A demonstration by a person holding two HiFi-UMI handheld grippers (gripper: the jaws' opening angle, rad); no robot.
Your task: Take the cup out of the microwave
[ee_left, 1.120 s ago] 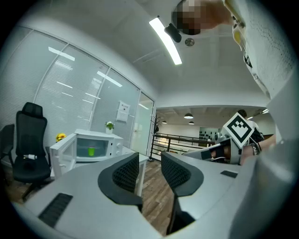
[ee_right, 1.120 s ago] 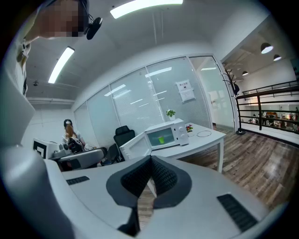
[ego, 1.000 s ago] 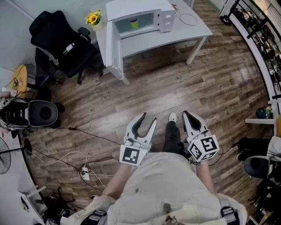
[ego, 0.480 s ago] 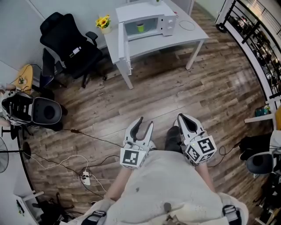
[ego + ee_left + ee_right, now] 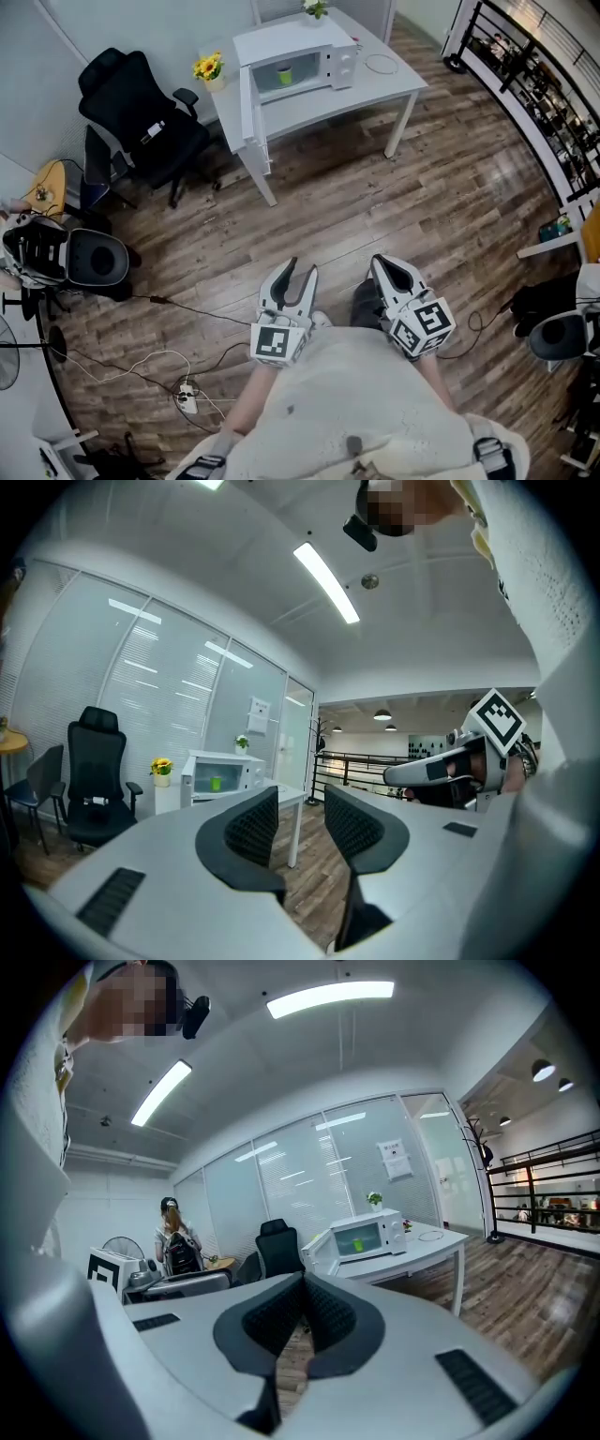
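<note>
A green cup (image 5: 284, 74) stands inside the white microwave (image 5: 295, 47), whose door (image 5: 247, 103) hangs open to the left. The microwave sits on a white table (image 5: 375, 84) far across the wooden floor. Both grippers are held close to my body, well short of the table. My left gripper (image 5: 300, 267) has a narrow gap between its jaws and holds nothing; its own view shows the cup (image 5: 217, 782) far ahead. My right gripper (image 5: 378, 259) is shut and empty, its pads (image 5: 291, 1312) meeting. The cup (image 5: 365, 1240) glows green inside the microwave (image 5: 367, 1236).
A black office chair (image 5: 141, 112) stands left of the table, and yellow flowers (image 5: 206, 67) sit beside the microwave. Cables and a power strip (image 5: 187, 398) lie on the floor at the lower left. A railing (image 5: 534, 84) runs along the right. A person with a backpack (image 5: 178, 1241) stands at a distance.
The table and microwave now look smaller and farther off, with more floor in front. Both grippers sit slightly lower in the head view. Their jaws have not changed.
</note>
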